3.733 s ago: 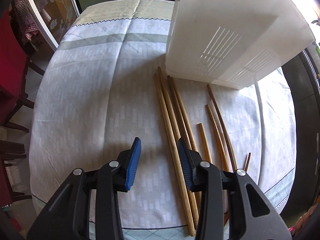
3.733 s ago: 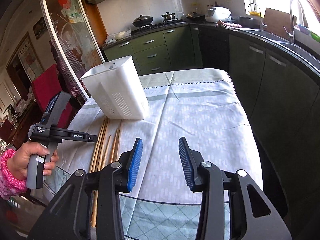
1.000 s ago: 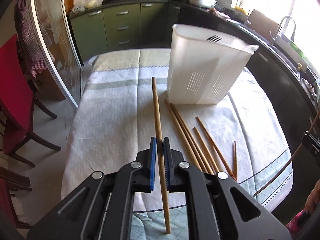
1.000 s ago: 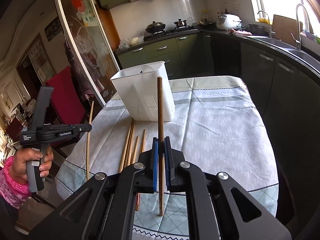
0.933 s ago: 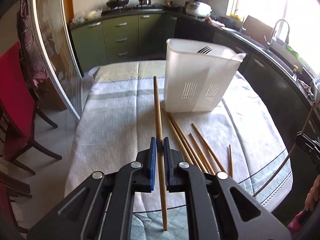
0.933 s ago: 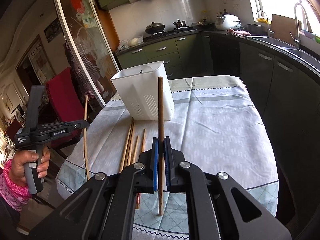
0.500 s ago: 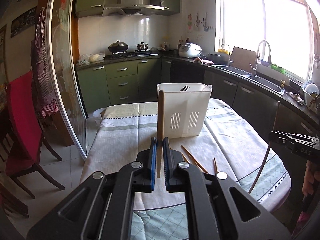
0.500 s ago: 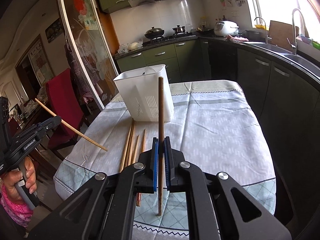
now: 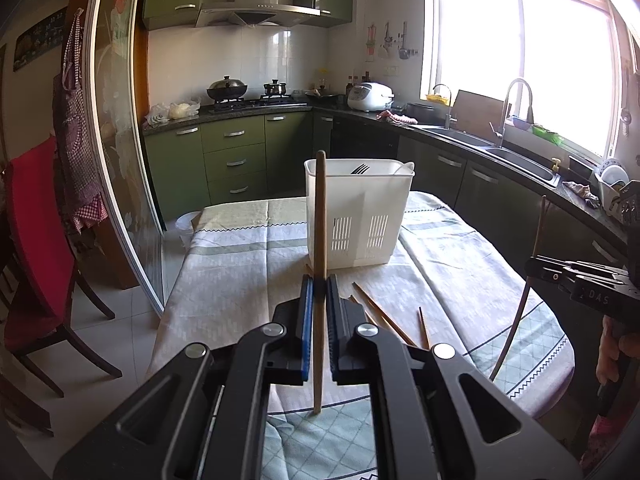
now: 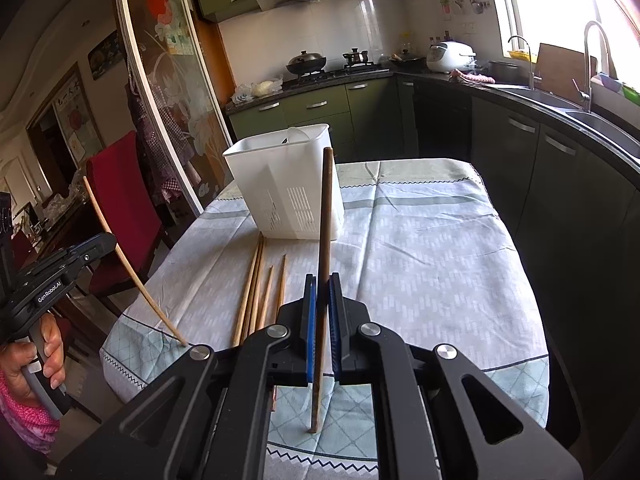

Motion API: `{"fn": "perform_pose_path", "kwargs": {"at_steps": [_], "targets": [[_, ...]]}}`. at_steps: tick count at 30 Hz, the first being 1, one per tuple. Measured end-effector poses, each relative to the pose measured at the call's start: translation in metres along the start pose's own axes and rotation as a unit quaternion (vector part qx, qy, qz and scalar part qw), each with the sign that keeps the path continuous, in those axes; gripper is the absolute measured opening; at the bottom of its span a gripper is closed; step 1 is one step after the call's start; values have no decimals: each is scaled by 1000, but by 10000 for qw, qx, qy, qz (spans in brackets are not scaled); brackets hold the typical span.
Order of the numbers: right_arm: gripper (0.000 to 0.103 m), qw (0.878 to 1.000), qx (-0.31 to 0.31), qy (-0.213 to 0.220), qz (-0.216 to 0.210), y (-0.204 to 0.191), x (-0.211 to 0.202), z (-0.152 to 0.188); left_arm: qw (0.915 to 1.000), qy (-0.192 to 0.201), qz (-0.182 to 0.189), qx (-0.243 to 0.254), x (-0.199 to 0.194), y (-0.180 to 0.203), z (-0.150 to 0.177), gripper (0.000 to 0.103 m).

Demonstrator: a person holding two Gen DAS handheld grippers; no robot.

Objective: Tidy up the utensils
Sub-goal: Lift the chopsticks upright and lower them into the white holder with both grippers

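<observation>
My left gripper [image 9: 319,284] is shut on a light wooden chopstick [image 9: 319,216] that stands upright in front of the camera. My right gripper [image 10: 322,284] is shut on a darker chopstick [image 10: 325,216], also upright. A white slotted utensil holder [image 9: 358,216] stands at the table's far end with a fork in it; it also shows in the right wrist view [image 10: 286,190]. Several loose chopsticks [image 10: 256,284] lie on the tablecloth in front of it. Both grippers are held above the table's near end, well short of the holder.
The table [image 10: 432,256] wears a pale patterned cloth. A red chair [image 9: 36,248] stands to its left beside a glass sliding door [image 9: 116,140]. Dark green cabinets and a sink counter [image 9: 500,152] run along the back and right.
Both grippers closed on a chopstick each and lifted them off the table. The left gripper has since risen and tilted level, so its view now takes in the kitchen.
</observation>
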State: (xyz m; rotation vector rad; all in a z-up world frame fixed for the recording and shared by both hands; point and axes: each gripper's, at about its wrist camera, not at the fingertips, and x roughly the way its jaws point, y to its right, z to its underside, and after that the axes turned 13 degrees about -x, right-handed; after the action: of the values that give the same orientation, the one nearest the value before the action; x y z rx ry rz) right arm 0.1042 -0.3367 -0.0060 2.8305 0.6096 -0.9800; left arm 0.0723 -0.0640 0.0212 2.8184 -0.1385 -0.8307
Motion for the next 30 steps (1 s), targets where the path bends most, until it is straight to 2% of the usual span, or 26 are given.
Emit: {"fn": "perform_pose_path", "kwargs": {"at_steps": [11,17,23,30], "targets": [[7,9999,-4,-41,-166,1,3,-5,9999,101,77,13,7,2,-8,7],[7,9993,-152,7,-335,-1,0,-23,9997,151,182,39,10,5,-18,7],[7,9977,-350,262,-526,-1,-13,-70,9988,108,471,92,8,16,-50,7],[7,9940,-474,724,-669,3,-29,-142,9960,107,888,71,10,35,-120,7]]}}
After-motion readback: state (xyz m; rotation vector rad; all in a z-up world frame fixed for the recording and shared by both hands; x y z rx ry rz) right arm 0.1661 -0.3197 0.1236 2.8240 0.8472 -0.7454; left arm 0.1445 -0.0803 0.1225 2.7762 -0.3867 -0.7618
